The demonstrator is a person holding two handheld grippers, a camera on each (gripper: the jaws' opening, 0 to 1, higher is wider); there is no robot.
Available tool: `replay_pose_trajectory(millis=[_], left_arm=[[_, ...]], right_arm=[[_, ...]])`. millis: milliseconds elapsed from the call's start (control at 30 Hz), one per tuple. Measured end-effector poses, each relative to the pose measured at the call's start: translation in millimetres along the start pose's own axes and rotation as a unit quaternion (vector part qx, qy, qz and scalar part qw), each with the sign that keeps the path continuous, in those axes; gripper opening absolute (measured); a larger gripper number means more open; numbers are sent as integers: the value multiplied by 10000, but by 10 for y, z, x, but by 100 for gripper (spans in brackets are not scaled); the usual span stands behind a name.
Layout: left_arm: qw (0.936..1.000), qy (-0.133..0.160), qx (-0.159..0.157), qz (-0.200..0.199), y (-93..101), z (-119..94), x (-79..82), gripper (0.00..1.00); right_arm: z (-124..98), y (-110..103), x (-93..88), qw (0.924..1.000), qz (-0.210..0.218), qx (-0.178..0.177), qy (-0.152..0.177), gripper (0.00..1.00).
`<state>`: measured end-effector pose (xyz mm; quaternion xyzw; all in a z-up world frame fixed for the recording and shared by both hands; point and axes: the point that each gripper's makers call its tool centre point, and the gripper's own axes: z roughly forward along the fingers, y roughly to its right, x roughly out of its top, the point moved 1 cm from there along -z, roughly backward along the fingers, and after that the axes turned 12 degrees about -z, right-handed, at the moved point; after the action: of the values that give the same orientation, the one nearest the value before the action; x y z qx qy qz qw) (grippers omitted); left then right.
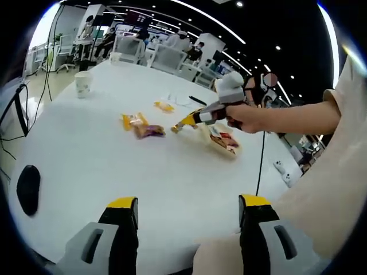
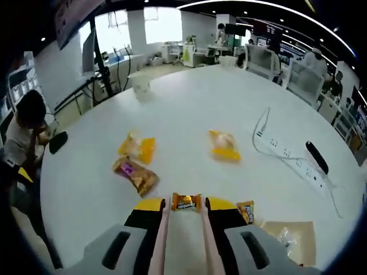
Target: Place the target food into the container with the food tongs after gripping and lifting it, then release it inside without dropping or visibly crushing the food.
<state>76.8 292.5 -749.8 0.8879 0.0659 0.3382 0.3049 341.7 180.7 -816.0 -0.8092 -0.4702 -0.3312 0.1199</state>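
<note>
Right gripper (image 2: pixel 186 213) squeezes pale food tongs (image 2: pixel 184 240), tips pinching a small orange-wrapped snack (image 2: pixel 186 201) — light, crushable, grip mid-wrapper gently; left gripper (image 1: pixel 188 209) spread, empty.

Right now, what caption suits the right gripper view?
Tongs in the right gripper pinch a small orange snack packet above the white table.

Orange-wrapped snack (image 2: pixel 186 201) pinched in tongs (image 2: pixel 182 240) (above table).

Ahead of my left gripper (image 1: pixel 186 220) table (image 1: pixel 114 172) open; snack packets (image 1: pixel 143 127) mid-table, power strip (image 2: pixel 292 156) with cable at my right
</note>
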Motion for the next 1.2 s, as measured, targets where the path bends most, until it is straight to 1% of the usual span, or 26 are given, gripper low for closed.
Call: replay_pose_trajectory(millis=[300, 400, 467, 533, 633, 833, 1200], left_arm=[[10000, -48, 10, -49, -16, 14, -62, 71], [10000, -48, 11, -70, -12, 18, -68, 71], [10000, -50, 9, -79, -8, 17, -70, 71], [9999, -56, 17, -83, -9, 14, -75, 71], [9999, -55, 24, -103, -11, 9, -80, 71], [9999, -63, 39, -121, -14, 6, -89, 71], [9999, -24, 49, -155, 2, 6, -92, 71]], right_arm=[[52, -37, -20, 9999, -103, 46, -118, 27], [71, -50, -17, 9999, -44, 69, -119, 27], [82, -32, -39, 9998, -72, -2, -188, 27], [84, -12, -43, 9998, -22, -35, -187, 27], [87, 4, -52, 9997, -65, -49, -212, 27], [138, -4, -94, 9996, -77, 20, -261, 27], [138, -35, -115, 9994, -153, 59, -301, 27]])
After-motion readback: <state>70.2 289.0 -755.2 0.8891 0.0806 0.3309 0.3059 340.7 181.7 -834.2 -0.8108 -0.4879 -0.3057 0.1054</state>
